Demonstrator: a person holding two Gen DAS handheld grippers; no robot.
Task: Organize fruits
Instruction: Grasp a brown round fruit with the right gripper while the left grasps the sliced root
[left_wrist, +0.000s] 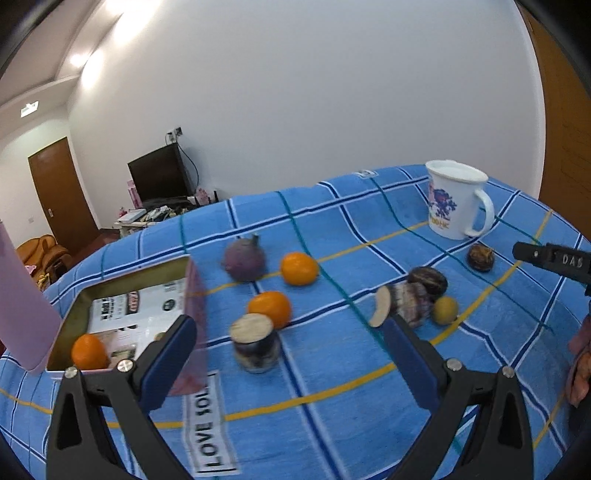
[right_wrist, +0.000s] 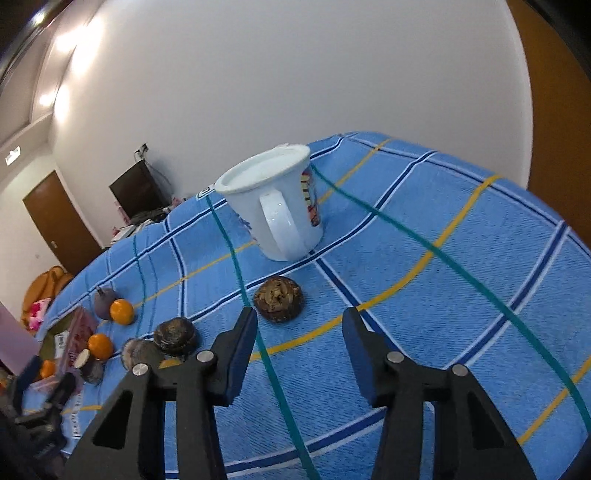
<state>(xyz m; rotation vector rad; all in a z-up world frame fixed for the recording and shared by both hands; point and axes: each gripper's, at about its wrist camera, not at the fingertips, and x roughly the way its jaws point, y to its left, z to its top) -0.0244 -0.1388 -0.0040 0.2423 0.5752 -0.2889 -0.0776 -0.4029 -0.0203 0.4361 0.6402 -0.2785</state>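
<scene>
- Three oranges show: one (left_wrist: 88, 351) already lies in the open tin (left_wrist: 122, 284) at the left, two (left_wrist: 270, 308) (left_wrist: 299, 268) wait on the blue checked worktop (left_wrist: 332, 369) beside a purple fruit (left_wrist: 244, 259).
- Left gripper (left_wrist: 288, 332) hangs with jaws spread and empty above a cut fruit (left_wrist: 255, 341); judged best to centre on it before squeezing.
- Right gripper (right_wrist: 299, 325) points at a brown fruit (right_wrist: 279, 299), jaws apart, nothing pinched; approaching lower would help.
- White mug (right_wrist: 273, 206) stands behind.
- Readable writing: "LOVE" on the cloth label (left_wrist: 210, 424), "DAS" on the right gripper's side.
</scene>
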